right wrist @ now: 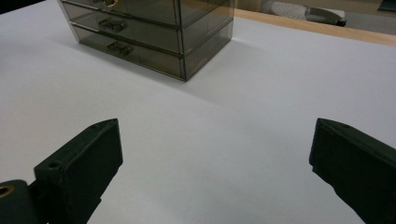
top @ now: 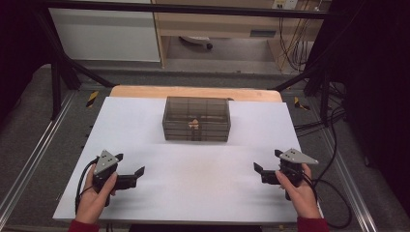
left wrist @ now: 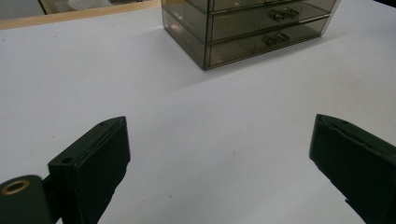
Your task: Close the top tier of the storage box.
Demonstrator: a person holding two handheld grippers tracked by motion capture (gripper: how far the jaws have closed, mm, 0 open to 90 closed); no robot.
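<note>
The smoky, translucent plastic chest of three shallow drawers (top: 196,119) stands upright at the far middle of the white tabletop (top: 193,193), at twelve o'clock from where you sit, with its drawer fronts facing you. All three drawers look pushed in, and something small and orange shows through the front near the middle. In the left gripper view the chest (left wrist: 247,28) sits at about one o'clock beyond the tongs, its small clear handles visible on the lower two drawers; in the right gripper view it (right wrist: 149,32) lies at about eleven o'clock.

Your left tongs (top: 131,169) sit low over the tabletop at about eight o'clock from the chest, well apart from it, with the jaws spread wide and nothing between them but bare white surface. Your right tongs (top: 268,162) mirror them at about four o'clock from the chest, also well apart, jaws just as wide and holding nothing. Each of your hands grips its handle from behind, and a black cable trails off the near edge on each side.

A strip of pale wooden board (top: 193,92) shows just behind the white surface at twelve o'clock.
</note>
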